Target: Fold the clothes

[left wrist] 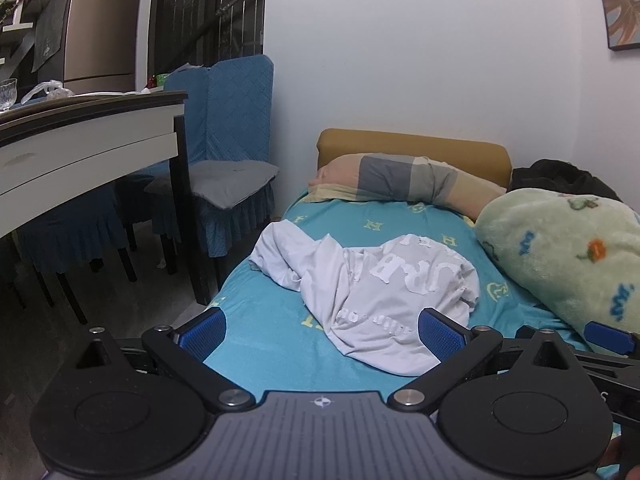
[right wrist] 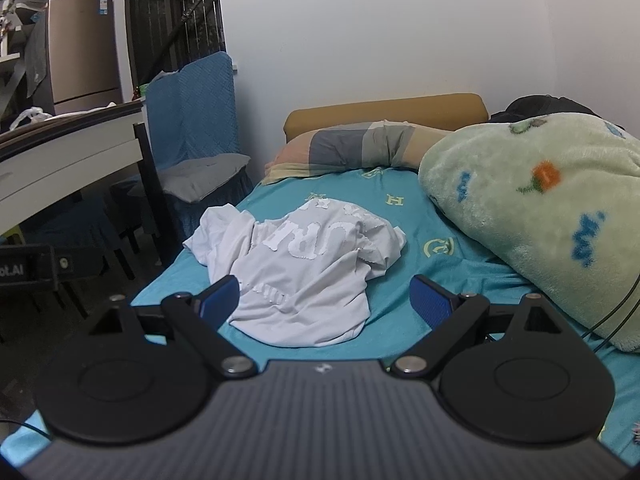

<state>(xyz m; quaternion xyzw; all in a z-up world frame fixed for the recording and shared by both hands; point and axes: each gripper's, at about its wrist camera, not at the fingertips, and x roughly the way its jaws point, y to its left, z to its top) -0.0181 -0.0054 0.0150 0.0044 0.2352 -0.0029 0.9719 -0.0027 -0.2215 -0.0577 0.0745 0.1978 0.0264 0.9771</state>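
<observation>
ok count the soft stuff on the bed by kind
white t-shirt: 1, crumpled
pillow: 1
green fleece blanket: 1
black garment: 1, mostly hidden behind the blanket
total: 4

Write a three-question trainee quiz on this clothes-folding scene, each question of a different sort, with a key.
1. True or false: the white T-shirt lies neatly folded on the teal bedsheet.
2. Multiple choice: the left gripper and right gripper are A) both open, B) both shut, C) one open and one shut.
3. Fill in: the green fleece blanket lies to the ____ of the shirt.

Key: 1 false, it is crumpled. 2 A, neither holds anything. 3 right.
</observation>
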